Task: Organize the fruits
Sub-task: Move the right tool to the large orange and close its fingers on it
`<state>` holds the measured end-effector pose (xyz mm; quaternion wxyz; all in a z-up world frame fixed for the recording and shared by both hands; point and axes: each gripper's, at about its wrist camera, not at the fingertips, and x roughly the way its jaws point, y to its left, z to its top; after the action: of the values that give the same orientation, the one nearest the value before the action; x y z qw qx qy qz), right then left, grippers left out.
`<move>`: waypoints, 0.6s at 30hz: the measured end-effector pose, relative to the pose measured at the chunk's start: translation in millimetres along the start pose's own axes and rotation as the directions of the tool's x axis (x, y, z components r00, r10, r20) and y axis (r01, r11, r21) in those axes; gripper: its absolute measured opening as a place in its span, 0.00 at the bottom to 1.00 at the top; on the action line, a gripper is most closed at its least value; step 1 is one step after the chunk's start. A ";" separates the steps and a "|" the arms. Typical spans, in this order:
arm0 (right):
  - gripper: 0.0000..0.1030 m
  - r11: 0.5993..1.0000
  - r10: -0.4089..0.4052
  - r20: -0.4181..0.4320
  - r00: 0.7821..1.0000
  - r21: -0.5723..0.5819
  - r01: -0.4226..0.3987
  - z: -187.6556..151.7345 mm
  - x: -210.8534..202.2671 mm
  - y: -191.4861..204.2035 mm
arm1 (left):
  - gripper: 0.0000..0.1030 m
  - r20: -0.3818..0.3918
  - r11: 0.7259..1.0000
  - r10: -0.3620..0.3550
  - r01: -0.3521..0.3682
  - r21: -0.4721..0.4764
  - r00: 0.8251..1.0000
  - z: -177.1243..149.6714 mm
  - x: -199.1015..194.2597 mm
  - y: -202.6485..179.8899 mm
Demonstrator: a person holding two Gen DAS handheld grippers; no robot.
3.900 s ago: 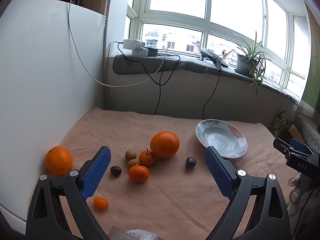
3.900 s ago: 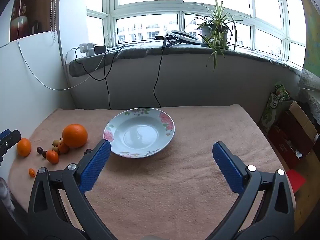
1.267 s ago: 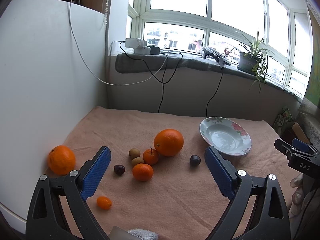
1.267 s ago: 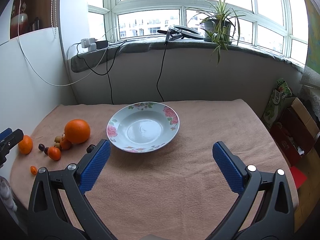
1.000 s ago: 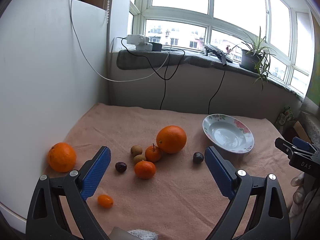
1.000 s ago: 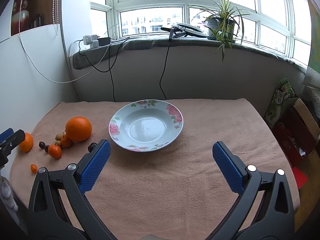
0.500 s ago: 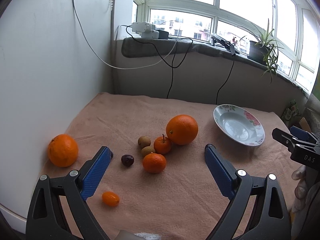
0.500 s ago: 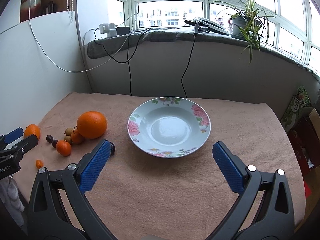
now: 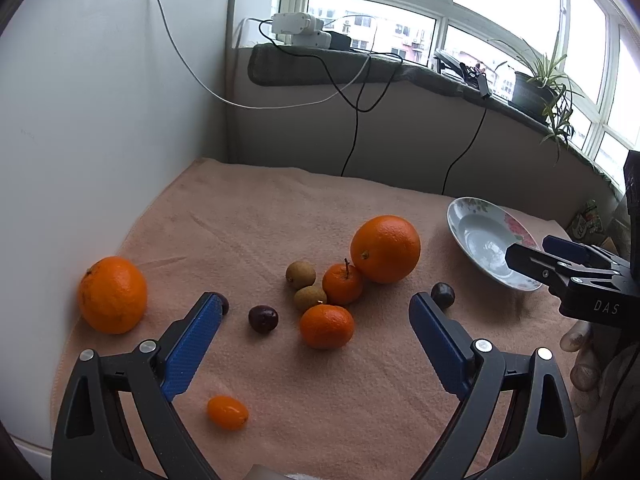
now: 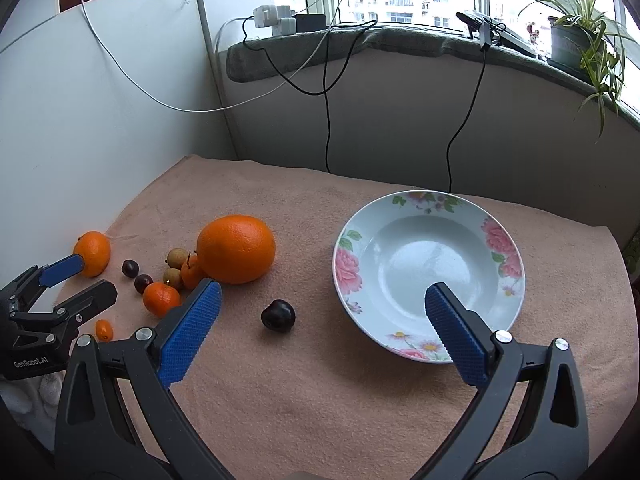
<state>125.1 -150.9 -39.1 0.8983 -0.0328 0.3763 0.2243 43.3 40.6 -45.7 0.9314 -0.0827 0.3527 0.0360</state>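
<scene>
Fruit lies on a pink towel (image 9: 280, 216). A large orange (image 9: 385, 249) (image 10: 236, 249) sits mid-table, with two tangerines (image 9: 327, 326), two brown longans (image 9: 300, 272) and dark cherries (image 9: 263, 319) beside it. Another orange (image 9: 112, 294) rests by the left wall and a kumquat (image 9: 227, 412) lies near the front. One cherry (image 10: 278, 315) lies alone beside the empty floral plate (image 10: 348, 264) (image 9: 460, 236). My left gripper (image 9: 316, 322) is open above the tangerine cluster. My right gripper (image 10: 322, 314) is open, between the lone cherry and the plate.
A white wall panel (image 9: 80, 120) bounds the table on the left. A grey sill (image 10: 400, 46) with cables, chargers and a potted plant (image 10: 580, 36) runs behind. The towel's right edge drops off past the plate.
Both grippers have moved forward and lower toward the fruit and turned left. The fruit and plate look larger; none of them has moved.
</scene>
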 end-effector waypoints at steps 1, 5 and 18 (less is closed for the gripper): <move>1.00 1.000 0.009 -0.009 1.000 -0.008 -0.009 2.1 5.2 3.3 | 0.92 -0.001 1.000 -0.011 0.011 -0.007 1.000 1.0 1.7 1.6; 1.00 0.999 0.044 -0.048 0.998 -0.024 -0.045 11.3 25.3 9.7 | 0.92 -0.011 0.999 -0.045 0.045 -0.030 0.999 5.2 10.1 8.2; 0.99 0.984 0.150 -0.148 0.978 -0.077 -0.162 38.8 67.3 25.3 | 0.90 -0.043 0.988 -0.140 0.142 0.056 0.989 19.8 36.9 -8.2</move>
<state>181.4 -93.9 -55.1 0.8466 -0.0588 0.4301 0.3077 84.8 36.4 -54.5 0.9266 -0.0804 0.3649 -0.0419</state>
